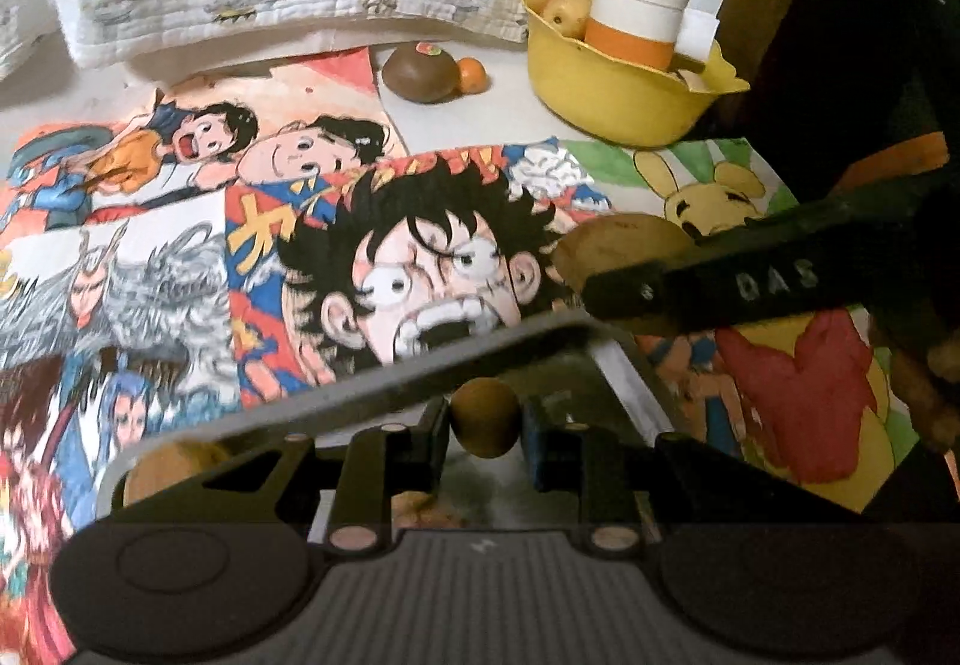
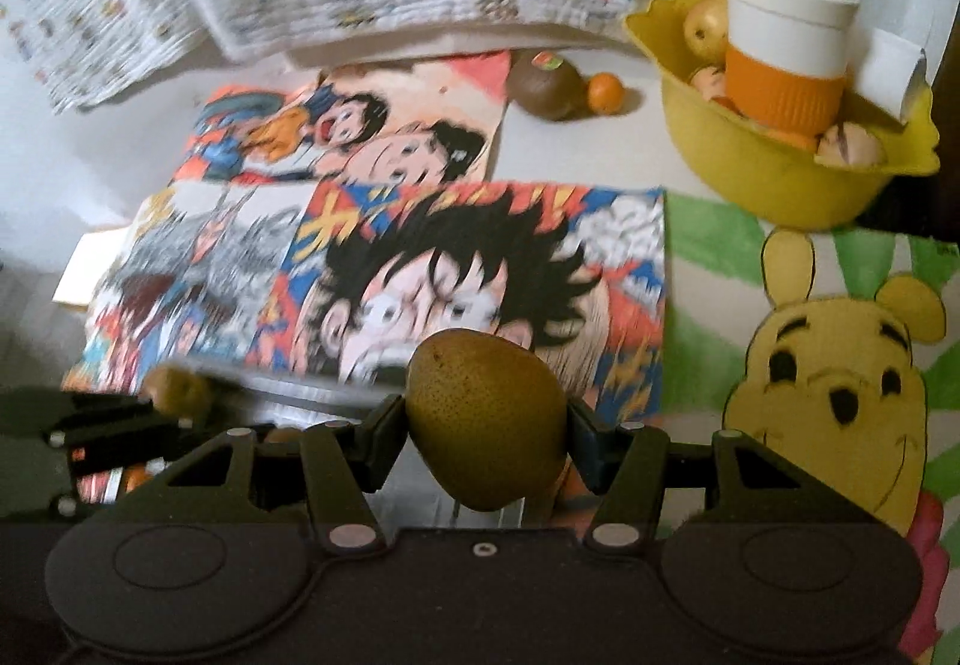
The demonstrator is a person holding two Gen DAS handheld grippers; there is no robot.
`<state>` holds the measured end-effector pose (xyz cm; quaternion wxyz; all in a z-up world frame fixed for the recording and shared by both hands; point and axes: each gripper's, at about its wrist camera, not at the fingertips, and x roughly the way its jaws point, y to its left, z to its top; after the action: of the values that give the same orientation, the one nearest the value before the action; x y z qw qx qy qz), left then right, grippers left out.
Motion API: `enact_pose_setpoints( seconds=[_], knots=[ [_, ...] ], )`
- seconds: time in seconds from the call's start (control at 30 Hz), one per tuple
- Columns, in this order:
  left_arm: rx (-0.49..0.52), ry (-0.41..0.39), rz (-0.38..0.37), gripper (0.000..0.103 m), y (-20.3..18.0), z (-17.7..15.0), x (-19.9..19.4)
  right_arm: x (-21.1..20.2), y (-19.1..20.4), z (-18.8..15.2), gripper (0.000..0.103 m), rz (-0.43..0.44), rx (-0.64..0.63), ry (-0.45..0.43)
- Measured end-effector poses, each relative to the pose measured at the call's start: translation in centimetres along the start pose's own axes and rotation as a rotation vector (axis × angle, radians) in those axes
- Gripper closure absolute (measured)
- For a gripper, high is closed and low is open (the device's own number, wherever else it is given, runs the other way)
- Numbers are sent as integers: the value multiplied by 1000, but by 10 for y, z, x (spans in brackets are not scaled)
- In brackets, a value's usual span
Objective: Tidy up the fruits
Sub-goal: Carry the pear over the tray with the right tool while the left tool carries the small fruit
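Above the cartoon posters (image 2: pixel 480 245), we clamp a pear (image 2: pixel 486 425) in our right gripper (image 2: pixel 486 440) and a small brown fruit (image 1: pixel 485 418) in our left gripper (image 1: pixel 485 437), jaws nearly closed.

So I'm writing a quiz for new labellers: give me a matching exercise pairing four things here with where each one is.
Things:
1. pear
2. small brown fruit
3. white and orange cup
4. small orange

Places:
A. standing in the yellow bowl
B. on the table beside the kiwi
C. between the right gripper's fingers
D. between the left gripper's fingers

Pairs: 1-C, 2-D, 3-A, 4-B
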<state>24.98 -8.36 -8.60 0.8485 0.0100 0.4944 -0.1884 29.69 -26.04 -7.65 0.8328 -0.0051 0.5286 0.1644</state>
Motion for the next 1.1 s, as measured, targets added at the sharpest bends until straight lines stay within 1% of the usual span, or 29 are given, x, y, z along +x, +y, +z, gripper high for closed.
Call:
enact_pose_setpoints(
  seconds=[0.3, 0.53, 0.7, 0.77, 0.83, 0.93, 1.1],
  knots=[
    [-1, 11, 24, 75, -9, -25, -13, -23, 6, -51, 44, 13, -40, 29],
    [52, 7, 7, 75, -14, -31, -16, -32, 9, -77, 44, 19, -82, 53],
    [137, 12, -20, 75, -20, -33, -13, -34, 14, -89, 44, 35, -127, 73],
    [194, 22, -27, 75, -24, -32, -10, -35, 18, -93, 44, 39, -155, 79],
    [267, 28, -17, 75, -30, -31, -6, -35, 23, -95, 44, 41, -183, 79],
    [341, 39, -16, 75, -37, -29, 0, -35, 34, -100, 44, 32, -261, 75],
    [415, 75, -20, 75, -40, -28, 8, -31, 53, -112, 44, 19, -394, 94]
  ],
)
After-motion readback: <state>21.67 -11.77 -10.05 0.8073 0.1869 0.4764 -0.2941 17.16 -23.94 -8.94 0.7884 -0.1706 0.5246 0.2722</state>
